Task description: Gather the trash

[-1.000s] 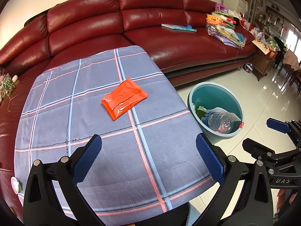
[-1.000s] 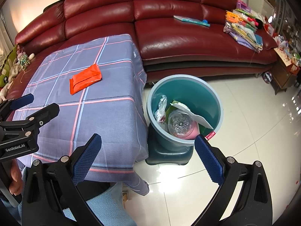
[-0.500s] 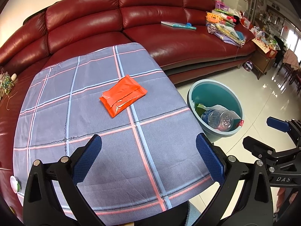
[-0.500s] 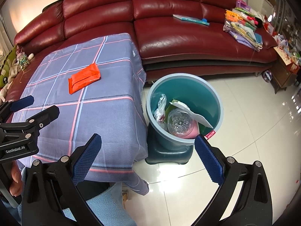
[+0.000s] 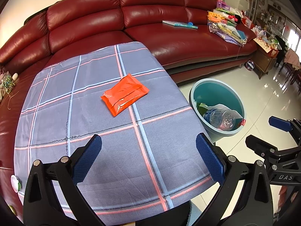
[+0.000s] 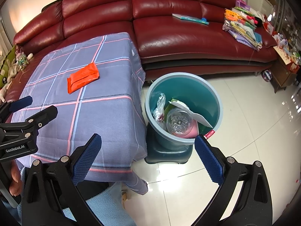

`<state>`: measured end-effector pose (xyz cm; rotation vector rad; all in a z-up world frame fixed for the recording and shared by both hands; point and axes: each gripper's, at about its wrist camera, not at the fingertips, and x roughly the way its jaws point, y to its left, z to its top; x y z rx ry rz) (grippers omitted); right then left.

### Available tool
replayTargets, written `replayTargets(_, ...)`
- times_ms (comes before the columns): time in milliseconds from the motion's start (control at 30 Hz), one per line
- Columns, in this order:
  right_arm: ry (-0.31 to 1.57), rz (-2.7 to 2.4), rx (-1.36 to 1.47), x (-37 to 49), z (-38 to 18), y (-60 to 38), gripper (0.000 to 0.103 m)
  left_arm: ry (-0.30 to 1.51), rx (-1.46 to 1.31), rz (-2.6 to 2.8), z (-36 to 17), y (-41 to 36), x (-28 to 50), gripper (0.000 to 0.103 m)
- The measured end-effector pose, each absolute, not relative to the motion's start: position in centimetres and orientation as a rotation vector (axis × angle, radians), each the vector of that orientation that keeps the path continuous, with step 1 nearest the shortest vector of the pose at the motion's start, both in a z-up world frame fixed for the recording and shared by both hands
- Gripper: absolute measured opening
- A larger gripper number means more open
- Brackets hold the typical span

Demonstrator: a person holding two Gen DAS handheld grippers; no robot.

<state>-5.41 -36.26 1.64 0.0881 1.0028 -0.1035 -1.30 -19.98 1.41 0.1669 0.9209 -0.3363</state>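
Observation:
An orange plastic packet [image 5: 125,94] lies flat on a table with a blue checked cloth [image 5: 90,116]; it also shows in the right wrist view [image 6: 83,77]. My left gripper [image 5: 148,158] is open and empty over the table's near edge, short of the packet. My right gripper [image 6: 147,158] is open and empty, low beside the table and in front of a teal bin [image 6: 214,101]. The bin [image 5: 239,101] stands on the floor right of the table and holds a clear bottle [image 6: 178,121], a plastic bag and paper.
A dark red leather sofa [image 5: 169,43] wraps behind and left of the table, with a book [image 5: 179,24] and a pile of papers and toys [image 5: 227,28] on it. Glossy white tile floor [image 6: 244,141] spreads to the right. A light blue towel [image 6: 105,205] is at the bottom.
The left wrist view has shifted slightly, so the packet sits a little higher and nearer the middle. The right gripper has hardly moved. Both grippers stay open.

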Motion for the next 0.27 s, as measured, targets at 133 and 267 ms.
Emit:
replayTargets(133,1.002,-0.107,0.087,-5.40,1.70,-36.32,0.099,0.929,0.167,-0.322,1.28,-19.88,-1.14,0.096)
replayTargets(267,1.000,-0.112,0.088,-5.37,1.86,-36.41,0.099,0.947,0.160,-0.310,0.93,-19.68,-0.92,0.096)
